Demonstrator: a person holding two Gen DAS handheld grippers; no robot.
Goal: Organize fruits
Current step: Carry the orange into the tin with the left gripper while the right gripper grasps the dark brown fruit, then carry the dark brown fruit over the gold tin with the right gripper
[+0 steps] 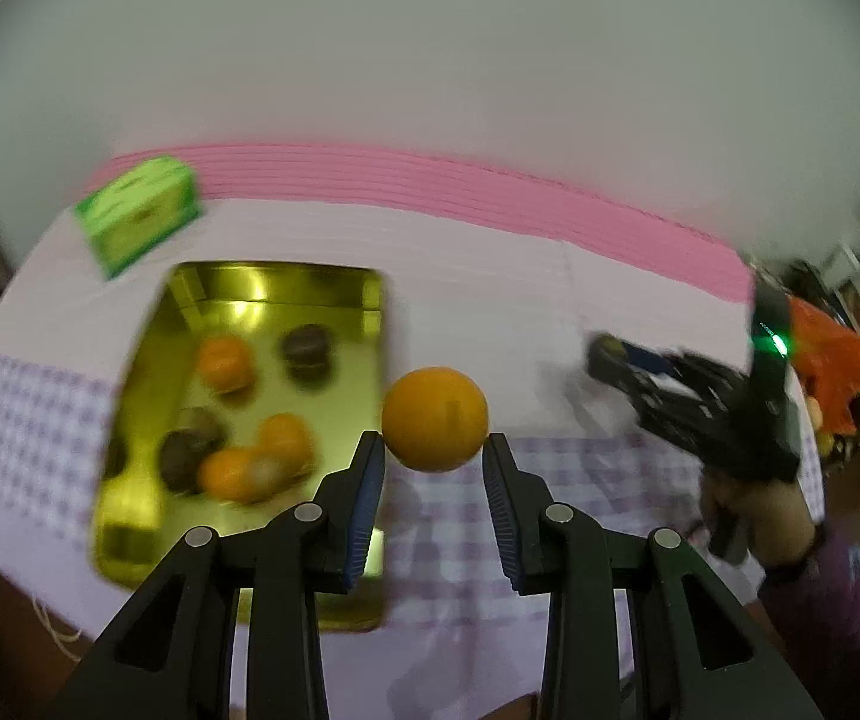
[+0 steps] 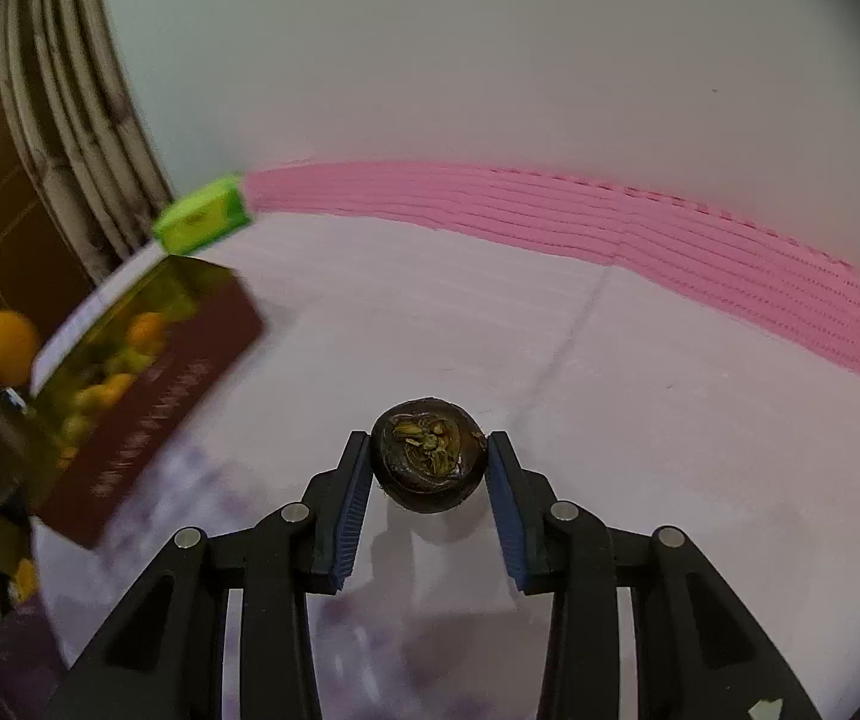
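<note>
1. Fruits: we hold one in each tool. The left tool (image 1: 433,450) is clamped on an orange (image 1: 435,418), carried clear of the cloth and just beside the right edge of the gold tin (image 1: 286,282).
2. The right tool (image 2: 428,456) has both pads against a dark round fruit (image 2: 428,459) with a dried greenish calyx on top. We read that as a grip. The fruit casts a shadow on the pink-and-white cloth (image 2: 640,420) right under it, so it looks just off the surface or barely touching it; we cannot tell which.
3. Done so far, as we judge it: the tin already holds a mix of about three oranges and three dark fruits, blurred, so the count is rough.
4. Left to do: drop both held fruits into the tin. We see no other loose fruit on the cloth in either view. More oranges show at the far left of the right wrist view, past the tin; we cannot tell whether they belong to the job.
5. Writing: the tin's red side wall (image 2: 148,420) carries a row of gold lettering, too smeared by motion to read.
6. The green box (image 1: 139,213) behind the tin has printed panels, also unreadable. No brand is identifiable anywhere.
</note>
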